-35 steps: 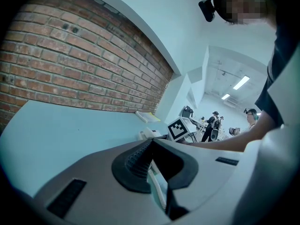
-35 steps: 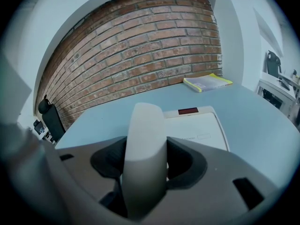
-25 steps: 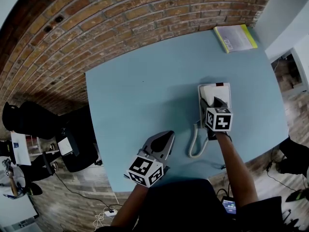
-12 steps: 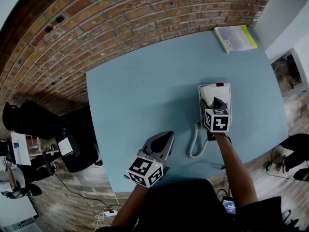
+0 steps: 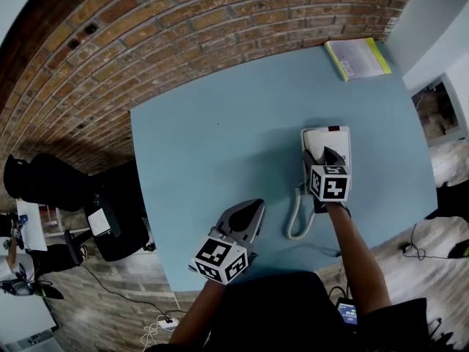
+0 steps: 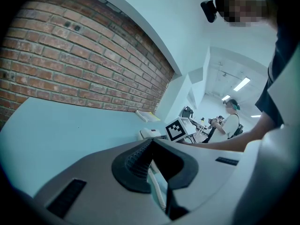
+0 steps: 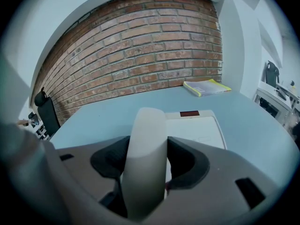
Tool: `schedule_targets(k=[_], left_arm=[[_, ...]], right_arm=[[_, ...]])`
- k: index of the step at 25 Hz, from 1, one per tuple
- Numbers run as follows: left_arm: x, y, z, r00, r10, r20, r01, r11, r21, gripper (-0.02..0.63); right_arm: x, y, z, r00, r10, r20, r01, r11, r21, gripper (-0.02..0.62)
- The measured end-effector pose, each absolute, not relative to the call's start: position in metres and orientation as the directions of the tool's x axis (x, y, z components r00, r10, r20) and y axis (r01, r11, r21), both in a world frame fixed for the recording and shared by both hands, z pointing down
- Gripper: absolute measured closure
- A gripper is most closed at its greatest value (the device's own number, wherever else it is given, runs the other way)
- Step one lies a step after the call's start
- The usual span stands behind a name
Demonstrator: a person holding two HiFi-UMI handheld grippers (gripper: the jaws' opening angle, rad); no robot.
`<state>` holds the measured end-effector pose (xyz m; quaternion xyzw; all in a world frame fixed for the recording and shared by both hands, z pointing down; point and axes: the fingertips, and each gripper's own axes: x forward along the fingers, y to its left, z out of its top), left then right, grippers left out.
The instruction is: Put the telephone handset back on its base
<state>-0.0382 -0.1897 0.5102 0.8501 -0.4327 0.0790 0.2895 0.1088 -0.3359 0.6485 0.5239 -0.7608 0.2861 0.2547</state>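
The cream plastic telephone handset (image 7: 145, 158) is clamped in the right gripper's (image 5: 325, 155) jaws just over its white rectangular base (image 5: 335, 133); seating is judged in hand, so lowering, then release, is called for; the left gripper's (image 5: 247, 212) jaws are closed together, empty.

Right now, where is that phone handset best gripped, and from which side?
Across its slim middle, coming in from the person's side along its length. The handset is a long narrow bar, so the right gripper spans its two sides there, as it does now.
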Motion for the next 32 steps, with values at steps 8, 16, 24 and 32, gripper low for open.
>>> schedule_targets(k=[8, 16, 24, 32], left_arm=[[-0.0386, -0.1895, 0.5107, 0.613, -0.690, 0.385, -0.781, -0.456, 0.426, 0.597], [-0.0390, -0.1898, 0.5113, 0.611, -0.692, 0.384, -0.782, -0.452, 0.429, 0.597], [-0.0388, -0.1891, 0.5117, 0.611, -0.692, 0.383, -0.781, -0.451, 0.431, 0.597], [-0.0396, -0.1885, 0.5112, 0.610, -0.693, 0.383, -0.781, -0.448, 0.434, 0.597]], right_arm=[[0.1073, -0.3364, 0.6478, -0.311, -0.652, 0.692, -0.943, 0.302, -0.139, 0.367], [0.1071, -0.3373, 0.6468, -0.309, -0.654, 0.691, -0.943, 0.305, -0.134, 0.365], [0.1000, -0.3398, 0.6464, -0.318, -0.650, 0.690, -0.937, 0.325, -0.125, 0.357], [0.0994, -0.3396, 0.6448, -0.318, -0.648, 0.692, -0.937, 0.327, -0.123, 0.357]])
